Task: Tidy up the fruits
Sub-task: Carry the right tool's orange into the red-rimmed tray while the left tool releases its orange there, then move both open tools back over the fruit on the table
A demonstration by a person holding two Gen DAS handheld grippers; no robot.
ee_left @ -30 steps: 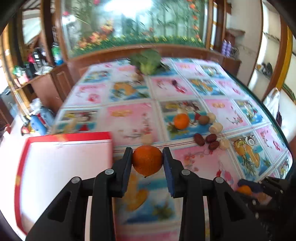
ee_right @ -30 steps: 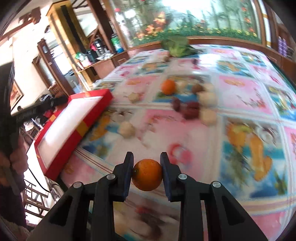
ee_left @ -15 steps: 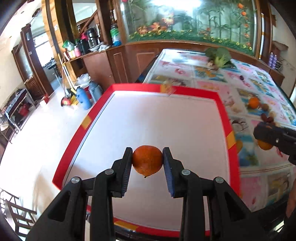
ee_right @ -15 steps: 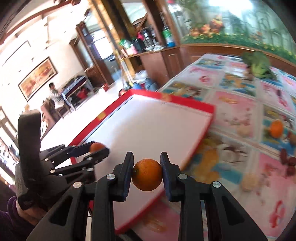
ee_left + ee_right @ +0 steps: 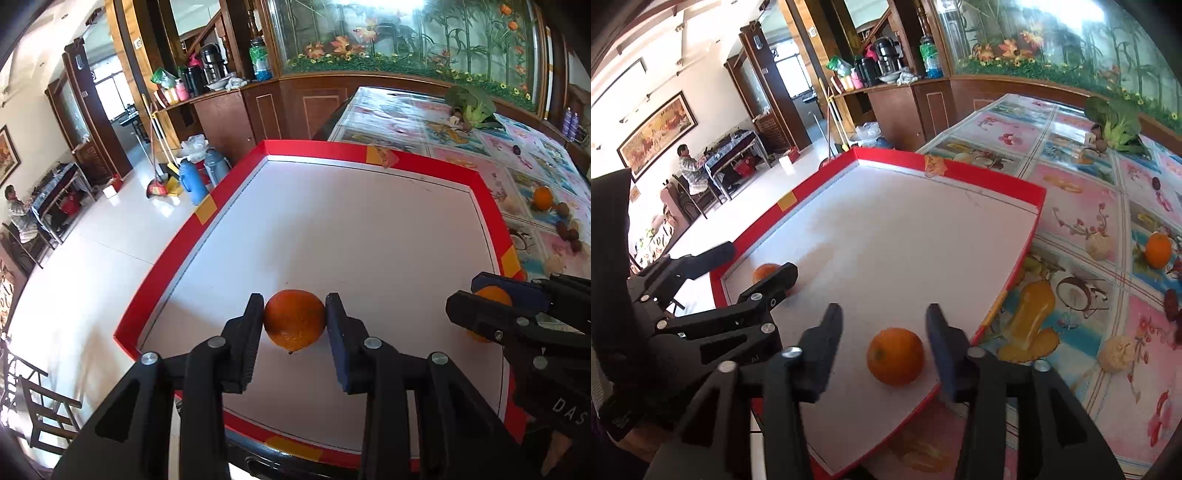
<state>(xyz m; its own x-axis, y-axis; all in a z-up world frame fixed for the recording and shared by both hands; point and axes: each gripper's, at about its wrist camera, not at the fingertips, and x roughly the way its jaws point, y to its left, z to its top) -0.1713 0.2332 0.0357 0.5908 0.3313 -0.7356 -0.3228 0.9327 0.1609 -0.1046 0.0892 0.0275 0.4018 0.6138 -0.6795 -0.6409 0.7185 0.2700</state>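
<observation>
Loose fruit on table (image 5: 1082,206) right of your tray (image 5: 369,155): third orange (image 5: 1158,250), pale round pieces, dark ones, greens (image 5: 1115,123) far back. Tray interior white, mostly bare; red rim all round, its near-left corner past table edge over floor. Your left gripper (image 5: 294,325): jaws just been opening, narrow, pads at both sides of orange (image 5: 294,319) near front rim; contact unclear. Your right gripper (image 5: 884,332): jaws just been opening, gaps both sides, second orange (image 5: 896,356) resting free on tray by right rim.
</observation>
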